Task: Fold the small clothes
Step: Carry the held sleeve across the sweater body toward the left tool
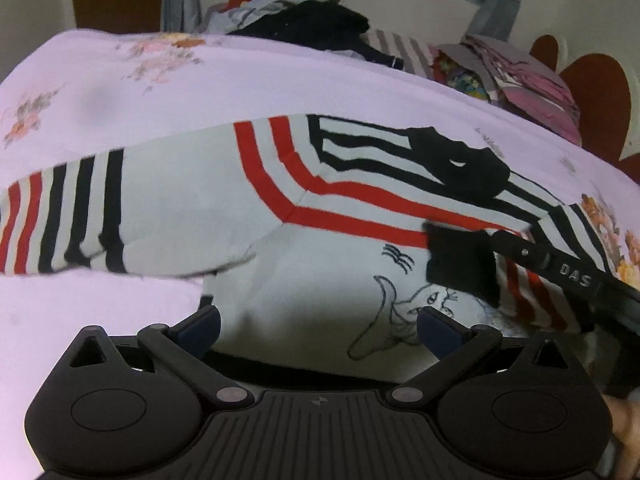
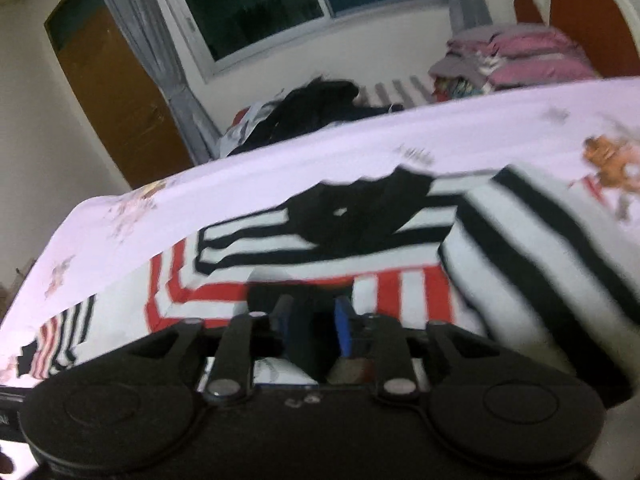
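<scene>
We have a small white sweater [image 1: 248,200] with red and black stripes spread across the pale floral bedsheet [image 1: 120,92], its black collar [image 1: 456,164] toward one o'clock in the left view and one sleeve stretched out to nine o'clock. It fills the middle of the bed right in front of both tools.

Our left gripper [image 1: 316,328] stands wide, its fingers hovering over the printed chest at six o'clock, holding nothing. Our right gripper [image 2: 310,320] has its fingers drawn narrow around a dark fold of cloth, which we judge to be the sweater's black cuff; in the left view that same tool [image 1: 460,264] reaches in from three o'clock with the dark patch at its tip.

The knit looks soft, light and limp, so it will sag and drag rather than hold a shape. We judge the best grips are on thick edges: cuff, hem or shoulder seam, where the cloth is doubled and will not slip.

At twelve o'clock a pile of dark clothes [image 2: 316,108] lies by the window [image 2: 256,8], and at two o'clock sits a stack of pink linen [image 2: 520,56]. Both are well apart from the sweater, so nothing blocks the fold.
</scene>
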Motion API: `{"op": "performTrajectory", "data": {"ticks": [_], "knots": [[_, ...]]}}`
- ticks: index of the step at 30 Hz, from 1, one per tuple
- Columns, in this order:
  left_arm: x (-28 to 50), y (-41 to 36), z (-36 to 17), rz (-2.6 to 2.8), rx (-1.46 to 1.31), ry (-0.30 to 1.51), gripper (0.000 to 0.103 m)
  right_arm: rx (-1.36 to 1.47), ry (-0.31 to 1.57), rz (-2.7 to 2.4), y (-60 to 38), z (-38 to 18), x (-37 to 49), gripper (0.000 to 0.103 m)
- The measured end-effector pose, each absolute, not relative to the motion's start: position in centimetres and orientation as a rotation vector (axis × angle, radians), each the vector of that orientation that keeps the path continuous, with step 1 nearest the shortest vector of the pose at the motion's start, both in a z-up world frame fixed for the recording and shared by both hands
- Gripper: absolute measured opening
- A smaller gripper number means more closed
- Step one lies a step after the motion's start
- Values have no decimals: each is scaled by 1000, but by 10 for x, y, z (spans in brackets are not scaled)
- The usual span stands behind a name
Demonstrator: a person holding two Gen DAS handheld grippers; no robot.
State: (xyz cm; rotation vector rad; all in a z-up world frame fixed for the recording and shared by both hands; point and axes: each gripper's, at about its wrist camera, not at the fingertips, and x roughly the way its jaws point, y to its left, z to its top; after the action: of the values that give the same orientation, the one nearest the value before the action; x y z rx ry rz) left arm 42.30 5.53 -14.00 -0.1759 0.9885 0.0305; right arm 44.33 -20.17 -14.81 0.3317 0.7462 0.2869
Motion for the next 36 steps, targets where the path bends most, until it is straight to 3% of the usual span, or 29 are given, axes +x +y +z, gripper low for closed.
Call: {"op": "performTrajectory", "data": {"ticks": [1,2,5,7,20,21,22,24,26,29,30,34,36], "knots": [[425,53,-140,12,-169,985,103,333,740,293,-204,-142,440,48],[429,50,-141,-22,-167,991,103,329,725,292,-207,-137,433,52],[443,36,-149,-107,-180,1020,103,279,679,247,-213,-121,402,53],[451,28,-154,-145,-213,1031,103,235,666,181,-225,-120,386,60],[493,-29,-192,-223,-248,996,102,281,711,-136,-314,-154,326,62],[492,-30,-191,-224,-253,971,99,272,712,-147,-317,-156,327,62],[491,-29,-191,-228,-259,950,73,269,713,-154,-319,-158,327,62],[493,-30,-192,-245,-255,940,46,284,716,-169,-326,-162,331,62],[493,-30,-193,-240,-260,934,42,287,721,-172,-328,-166,336,62],[493,-27,-192,-233,-253,924,12,272,727,-174,-329,-170,343,62],[493,-25,-191,-239,-265,925,7,264,734,-178,-330,-172,345,62],[490,-15,-170,-260,-301,857,5,253,757,-184,-330,-180,355,61],[489,-4,-153,-250,-313,802,5,251,772,-173,-329,-183,361,54]]}}
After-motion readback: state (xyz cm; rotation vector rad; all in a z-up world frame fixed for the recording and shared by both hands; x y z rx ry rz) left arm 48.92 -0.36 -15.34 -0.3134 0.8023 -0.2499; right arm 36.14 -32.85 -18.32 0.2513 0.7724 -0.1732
